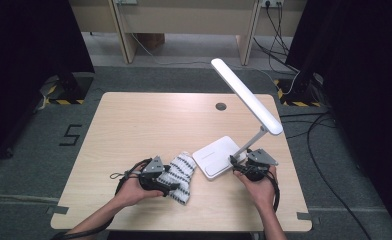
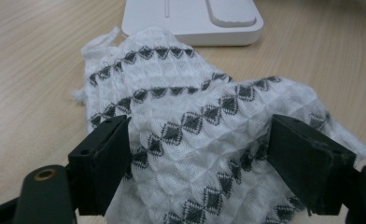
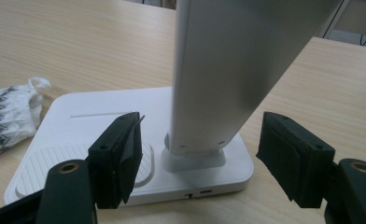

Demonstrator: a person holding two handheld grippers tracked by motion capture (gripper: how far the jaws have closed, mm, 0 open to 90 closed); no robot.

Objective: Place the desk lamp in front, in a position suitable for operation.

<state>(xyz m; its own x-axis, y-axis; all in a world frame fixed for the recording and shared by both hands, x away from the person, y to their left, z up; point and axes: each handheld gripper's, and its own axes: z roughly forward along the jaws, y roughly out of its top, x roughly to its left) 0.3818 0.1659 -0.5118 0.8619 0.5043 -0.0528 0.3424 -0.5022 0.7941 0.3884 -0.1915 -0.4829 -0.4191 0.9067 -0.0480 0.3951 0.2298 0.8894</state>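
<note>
Beneath my left hand-held gripper, jaws spread wide, lies the patterned cloth on the pale wooden desk; my right hand-held gripper gapes around the lamp stem.

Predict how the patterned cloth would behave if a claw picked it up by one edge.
The cloth lies crumpled in soft folds, so it would probably droop rather than hold its shape. Its thin waffle weave suggests it is light. The textured surface should grip well, and pushing it across the table would likely bunch it up.
</note>
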